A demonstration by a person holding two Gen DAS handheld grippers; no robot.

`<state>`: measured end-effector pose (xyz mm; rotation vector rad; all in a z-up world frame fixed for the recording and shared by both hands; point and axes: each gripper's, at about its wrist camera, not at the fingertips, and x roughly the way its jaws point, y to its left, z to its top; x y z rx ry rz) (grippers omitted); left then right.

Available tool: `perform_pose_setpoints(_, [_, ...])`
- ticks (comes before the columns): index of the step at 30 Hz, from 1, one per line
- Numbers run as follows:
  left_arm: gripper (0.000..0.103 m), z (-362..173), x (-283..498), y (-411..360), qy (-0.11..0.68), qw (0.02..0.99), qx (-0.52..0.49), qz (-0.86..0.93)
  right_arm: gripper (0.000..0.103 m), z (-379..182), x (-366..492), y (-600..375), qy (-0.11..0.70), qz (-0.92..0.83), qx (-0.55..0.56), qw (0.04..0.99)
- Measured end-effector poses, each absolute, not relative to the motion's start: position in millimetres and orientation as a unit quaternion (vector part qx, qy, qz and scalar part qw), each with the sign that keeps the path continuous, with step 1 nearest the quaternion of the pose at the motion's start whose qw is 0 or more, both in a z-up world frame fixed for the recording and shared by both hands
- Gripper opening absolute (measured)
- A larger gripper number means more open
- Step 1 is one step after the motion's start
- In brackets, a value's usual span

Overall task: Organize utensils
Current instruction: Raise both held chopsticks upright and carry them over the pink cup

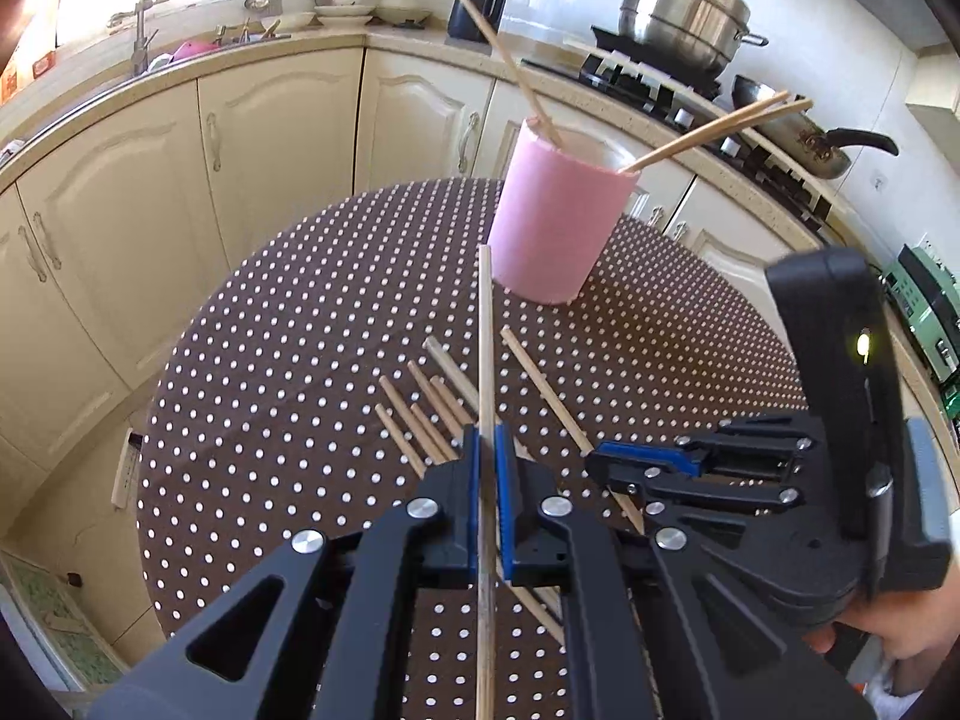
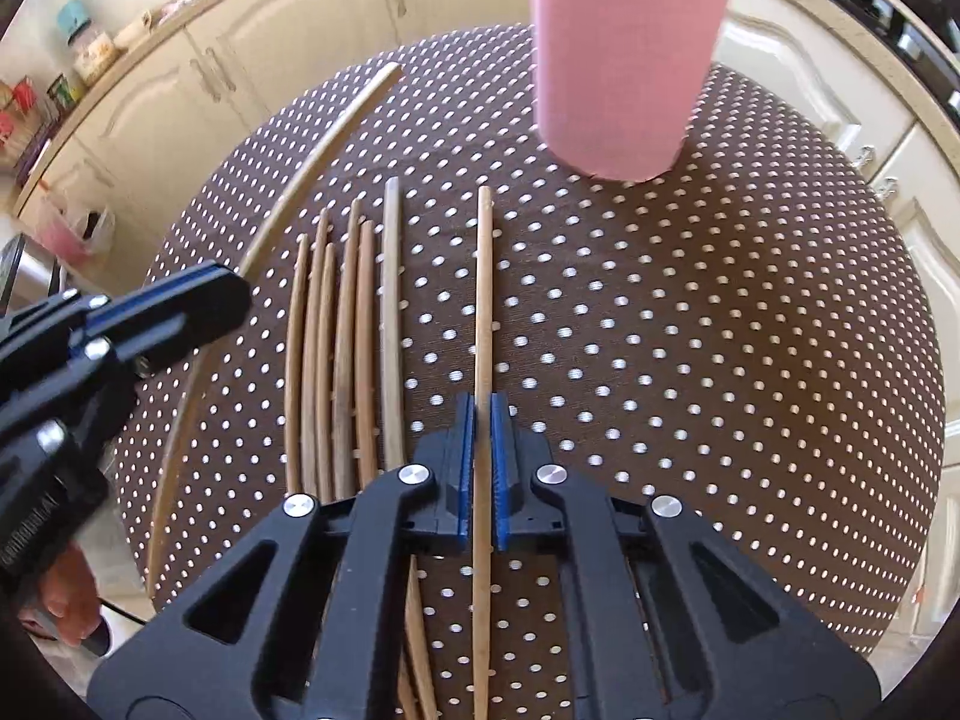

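Note:
A pink cup (image 1: 555, 216) stands on the dotted tablecloth and holds three wooden chopsticks (image 1: 708, 135). It also shows in the right wrist view (image 2: 624, 66). My left gripper (image 1: 487, 438) is shut on one chopstick (image 1: 485, 336) that points toward the cup, lifted above the cloth. My right gripper (image 2: 482, 414) is shut on another chopstick (image 2: 483, 288) low over the cloth. Several loose chopsticks (image 2: 342, 336) lie side by side on the cloth left of it; they show in the left wrist view (image 1: 429, 408) too. The right gripper appears in the left wrist view (image 1: 606, 471), the left gripper in the right wrist view (image 2: 240, 294).
The round table (image 1: 288, 396) has a brown white-dotted cloth. Cream cabinets (image 1: 120, 228) curve behind it. A steel pot (image 1: 684, 12) and a frying pan (image 1: 804, 138) sit on the stove at the back right. A sink (image 1: 144, 60) is at the back left.

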<state>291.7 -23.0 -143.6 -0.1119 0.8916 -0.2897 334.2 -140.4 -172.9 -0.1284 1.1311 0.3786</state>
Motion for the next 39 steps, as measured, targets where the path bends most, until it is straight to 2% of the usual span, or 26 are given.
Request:
perform_pose_setpoints(7, [0.005, -111.4, 283.1, -17.9, 0.365, 0.914, -0.080, -0.160, 0.006, -130.5, 302.0, -180.0, 0.424, 0.204, 0.015, 0.882])
perform_pose_setpoints(17, [0.006, -40.7, 285.6, -21.9, 0.207, 0.950, -0.139, -0.189, 0.006, -34.2, 277.2, -226.0, 0.194, 0.219, 0.097, 0.951])
perform_pose_setpoints(25, [0.005, -1.0, 323.6, -19.8, 0.106, 0.962, -0.178, -0.178, 0.006, 0.5, 275.2, -300.7, 0.032, 0.155, 0.166, 0.973])
perform_pose_setpoints(31, [0.005, 2.9, 366.1, -28.7, 0.072, 0.959, -0.201, -0.187, 0.006, -5.3, 336.8, -345.2, 0.013, 0.130, 0.199, 0.971])
perform_pose_setpoints(39, [0.005, -6.7, 415.7, -48.6, 0.049, 0.954, -0.218, -0.198, 0.006, -27.3, 407.9, -325.7, 0.010, 0.173, 0.205, 0.963])
